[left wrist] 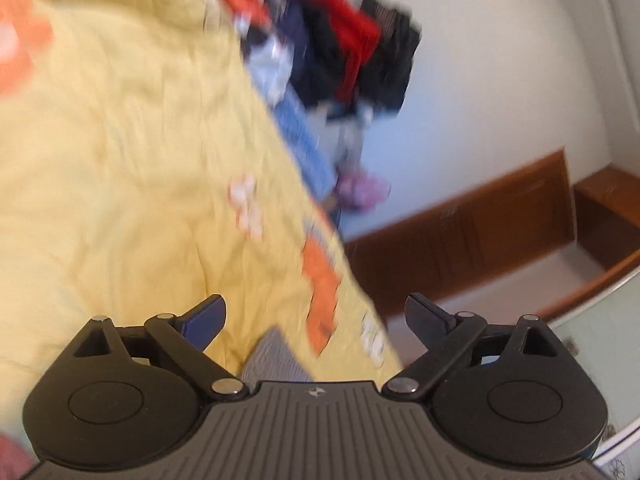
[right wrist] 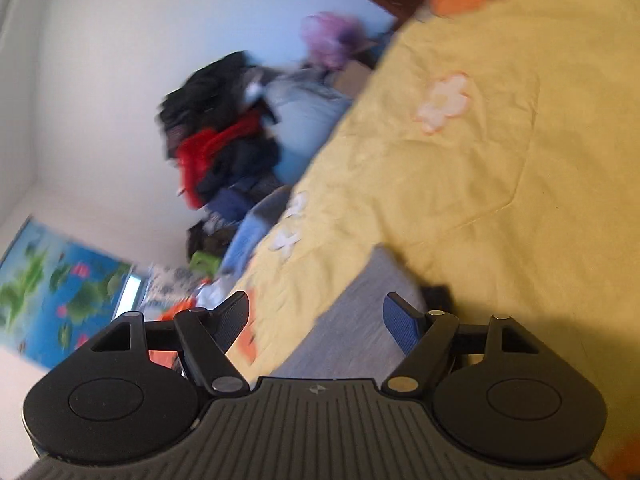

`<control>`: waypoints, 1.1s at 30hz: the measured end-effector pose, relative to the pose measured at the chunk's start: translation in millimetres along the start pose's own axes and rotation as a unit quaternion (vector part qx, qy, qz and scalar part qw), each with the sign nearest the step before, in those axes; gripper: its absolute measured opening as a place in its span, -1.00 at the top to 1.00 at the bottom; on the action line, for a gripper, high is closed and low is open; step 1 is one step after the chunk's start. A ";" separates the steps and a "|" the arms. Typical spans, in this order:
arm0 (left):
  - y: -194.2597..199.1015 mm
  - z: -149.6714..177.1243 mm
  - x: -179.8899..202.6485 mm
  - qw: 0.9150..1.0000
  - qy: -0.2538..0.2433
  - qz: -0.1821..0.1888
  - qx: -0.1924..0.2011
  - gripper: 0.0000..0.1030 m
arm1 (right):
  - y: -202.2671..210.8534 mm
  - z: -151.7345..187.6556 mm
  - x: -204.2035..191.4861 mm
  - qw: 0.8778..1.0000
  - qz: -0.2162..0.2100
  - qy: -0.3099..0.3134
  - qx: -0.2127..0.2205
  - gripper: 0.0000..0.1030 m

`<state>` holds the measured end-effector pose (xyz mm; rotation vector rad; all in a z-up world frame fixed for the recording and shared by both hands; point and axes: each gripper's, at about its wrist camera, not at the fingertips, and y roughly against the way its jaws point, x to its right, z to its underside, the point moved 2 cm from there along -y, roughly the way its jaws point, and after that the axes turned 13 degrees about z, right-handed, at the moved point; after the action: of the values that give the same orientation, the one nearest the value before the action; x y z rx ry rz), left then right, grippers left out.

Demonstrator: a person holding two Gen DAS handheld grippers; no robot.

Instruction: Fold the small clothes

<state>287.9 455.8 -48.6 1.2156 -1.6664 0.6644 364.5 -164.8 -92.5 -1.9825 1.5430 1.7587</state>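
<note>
Yellow sheet [right wrist: 500,152] with orange and white prints fills most of both views, frames motion-blurred. Pile of clothes [left wrist: 340,52], dark, red and blue, heaped at the sheet's edge against the white wall [left wrist: 500,80]. Grey cloth [right wrist: 360,332] lies flat on the sheet, right under the right gripper [right wrist: 316,316]; a corner also shows below the left gripper [left wrist: 316,322]. Both grippers' jaws spread wide, holding nothing.
</note>
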 end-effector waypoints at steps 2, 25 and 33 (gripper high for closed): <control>35.9 10.0 11.8 1.000 -0.007 0.002 0.013 -0.88 | 41.2 23.4 -4.0 0.999 -0.013 0.039 0.009 -0.47; 108.2 175.8 3.0 0.998 0.052 0.029 -0.032 -0.89 | 85.6 156.8 38.9 0.990 0.104 0.029 0.095 -0.37; 83.2 183.0 5.9 0.997 -0.008 -0.063 -0.033 -0.03 | 59.7 151.5 39.0 0.995 0.096 0.003 0.034 0.30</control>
<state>143.0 331.1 -111.2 1.2691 -1.5973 0.5194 210.4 -123.1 -142.9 -1.8641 1.8253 1.7399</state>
